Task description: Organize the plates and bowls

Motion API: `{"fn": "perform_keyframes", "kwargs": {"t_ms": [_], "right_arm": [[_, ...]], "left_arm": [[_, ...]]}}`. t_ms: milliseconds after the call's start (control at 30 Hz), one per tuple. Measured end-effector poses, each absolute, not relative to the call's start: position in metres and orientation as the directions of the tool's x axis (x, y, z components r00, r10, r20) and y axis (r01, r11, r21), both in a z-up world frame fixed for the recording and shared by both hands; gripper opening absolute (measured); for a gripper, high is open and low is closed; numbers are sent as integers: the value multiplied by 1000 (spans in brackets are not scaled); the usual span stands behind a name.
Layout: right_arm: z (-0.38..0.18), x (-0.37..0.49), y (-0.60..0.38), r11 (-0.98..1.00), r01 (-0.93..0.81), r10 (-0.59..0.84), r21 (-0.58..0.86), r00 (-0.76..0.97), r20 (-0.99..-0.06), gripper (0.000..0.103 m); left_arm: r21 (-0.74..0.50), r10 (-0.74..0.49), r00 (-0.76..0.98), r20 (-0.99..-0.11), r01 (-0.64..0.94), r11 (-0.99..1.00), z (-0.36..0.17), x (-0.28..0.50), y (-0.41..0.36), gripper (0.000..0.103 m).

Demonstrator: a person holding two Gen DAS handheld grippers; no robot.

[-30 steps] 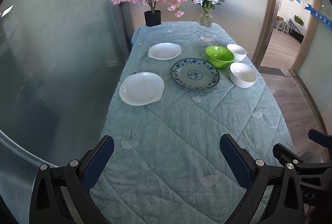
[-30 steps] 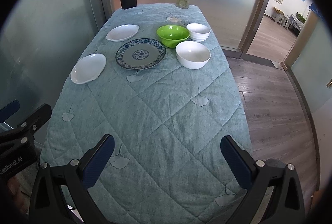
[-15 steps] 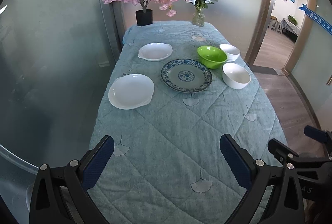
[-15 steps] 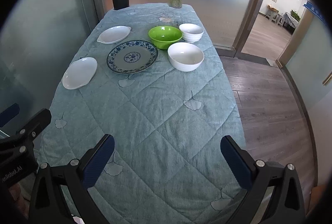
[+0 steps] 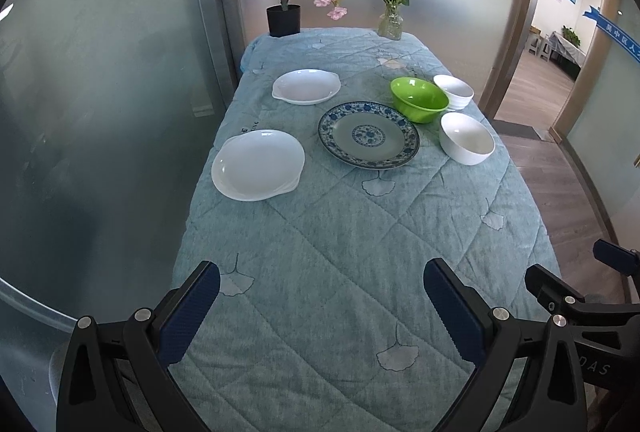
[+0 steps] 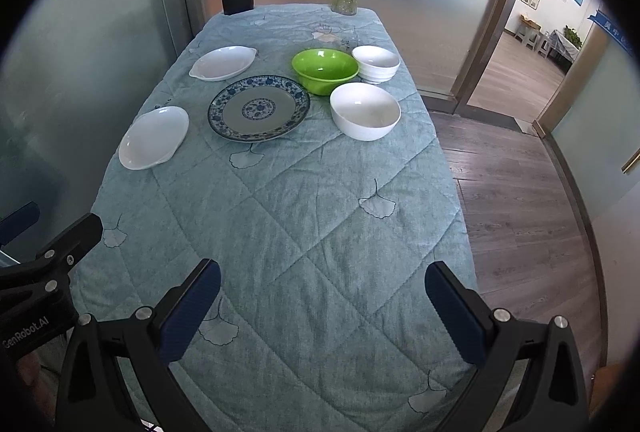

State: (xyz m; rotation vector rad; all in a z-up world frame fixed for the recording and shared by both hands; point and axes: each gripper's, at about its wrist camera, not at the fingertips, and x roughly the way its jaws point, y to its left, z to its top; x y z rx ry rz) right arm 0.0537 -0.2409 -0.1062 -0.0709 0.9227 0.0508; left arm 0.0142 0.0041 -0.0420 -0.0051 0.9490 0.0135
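Note:
On the table's far half lie a near white plate (image 5: pixel 258 163) (image 6: pixel 154 136), a far white handled plate (image 5: pixel 306 86) (image 6: pixel 223 63), a blue-patterned plate (image 5: pixel 369 134) (image 6: pixel 259 107), a green bowl (image 5: pixel 419 99) (image 6: pixel 325 70), a large white bowl (image 5: pixel 466 138) (image 6: pixel 365 110) and a stack of small white bowls (image 5: pixel 454 92) (image 6: pixel 376 63). My left gripper (image 5: pixel 320 306) is open and empty over the table's near end. My right gripper (image 6: pixel 322 306) is open and empty beside it, well short of the dishes.
A teal quilted cloth (image 5: pixel 332 232) covers the table. A black pot of pink blossoms (image 5: pixel 284 20) and a glass vase of flowers (image 5: pixel 390 25) stand at the far end. A glass wall runs along the left; wooden floor (image 6: pixel 516 199) lies right.
Both grippers have moved forward and a little lower toward the dishes, which now look larger. Both stay open. No dish has moved.

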Motion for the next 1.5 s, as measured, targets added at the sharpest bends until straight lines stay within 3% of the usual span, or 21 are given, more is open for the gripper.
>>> {"fn": "perform_keyframes", "kwargs": {"t_ms": [1033, 1500], "right_arm": [[-113, 57, -241, 997, -65, 14, -30, 586, -810, 102], [-98, 115, -235, 986, -166, 99, -4, 602, -793, 102]], "left_arm": [[6, 13, 570, -821, -14, 1000, -46, 25, 7, 103], [3, 18, 575, -818, -28, 1000, -40, 96, 39, 103]]}}
